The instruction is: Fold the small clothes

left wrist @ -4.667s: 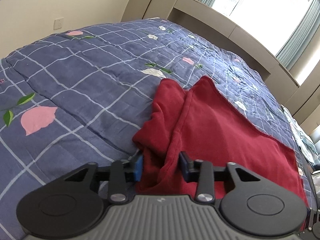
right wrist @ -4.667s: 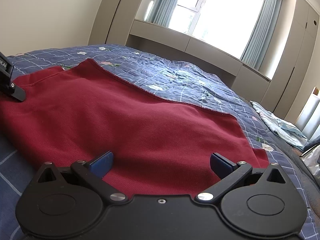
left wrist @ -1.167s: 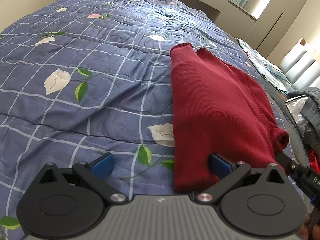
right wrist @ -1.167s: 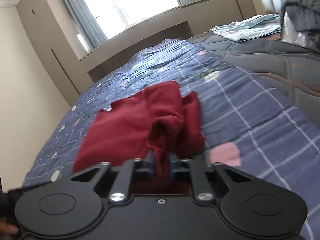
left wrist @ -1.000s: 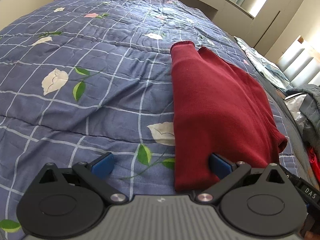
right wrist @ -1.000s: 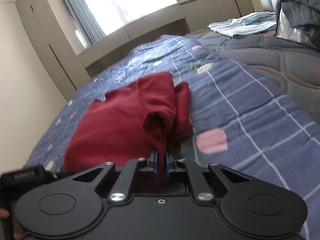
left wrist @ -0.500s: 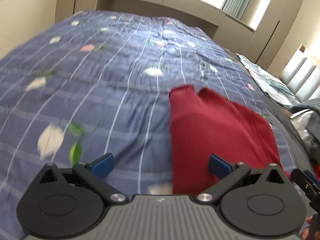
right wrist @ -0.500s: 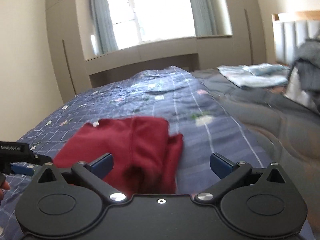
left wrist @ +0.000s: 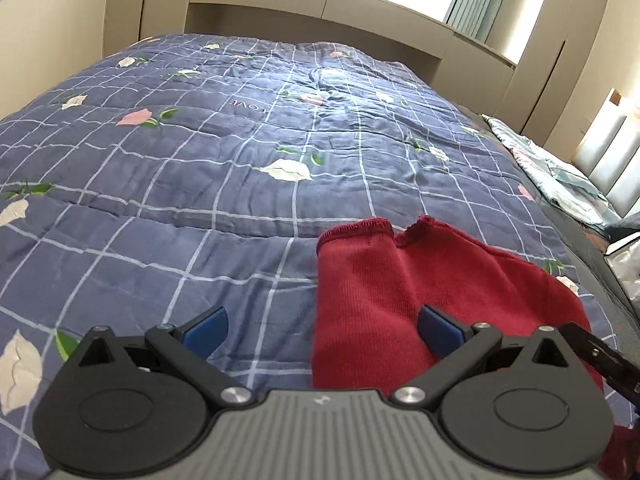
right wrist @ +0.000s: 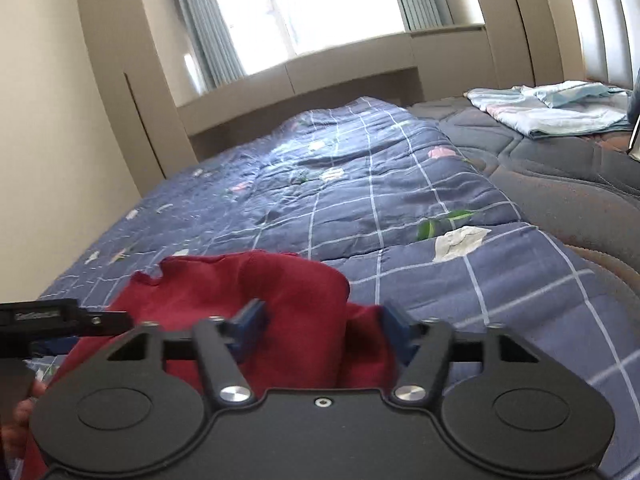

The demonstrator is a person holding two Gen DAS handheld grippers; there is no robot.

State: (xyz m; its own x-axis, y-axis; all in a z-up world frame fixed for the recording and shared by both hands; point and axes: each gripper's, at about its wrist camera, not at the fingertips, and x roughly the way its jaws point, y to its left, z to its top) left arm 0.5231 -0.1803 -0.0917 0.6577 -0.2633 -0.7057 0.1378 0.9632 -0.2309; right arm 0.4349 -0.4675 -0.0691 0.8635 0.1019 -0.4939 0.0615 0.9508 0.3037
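- Left wrist view: the left gripper (left wrist: 322,326) has its jaws spread wide, with nothing pinched between them.
- Its blue pads (left wrist: 206,326) hang over the blue checked quilt (left wrist: 200,168); the pad at 4 o'clock lies in front of the red cloth, and whether it touches cannot be told.
- The folded red knit garment (left wrist: 384,292) lies on the quilt from the middle of the view toward 4 o'clock, its two cuffed ends pointing to 12 o'clock.
- At 4 o'clock a black arm of the right gripper (left wrist: 596,354) reaches in beside the garment's edge.
- A pale folded cloth (left wrist: 560,172) lies at 2 o'clock on the bed's far part.
- Right wrist view: the right gripper (right wrist: 326,330) has jaws partly apart that have just been closing in; a hump of the red knit garment (right wrist: 288,292) sits between the pads.
- The pad at 7 o'clock seems to rest against the cloth; whether both pads press on it cannot be told.
- The garment spreads from the centre toward 8 o'clock on the quilt (right wrist: 400,200).
- The left gripper (right wrist: 60,322) shows as a black bar at 9 o'clock, over the garment's edge, with part of a hand (right wrist: 20,420) below it.
- The pale folded cloth (right wrist: 552,110) lies at 2 o'clock on a dark grey quilted cover (right wrist: 560,176).
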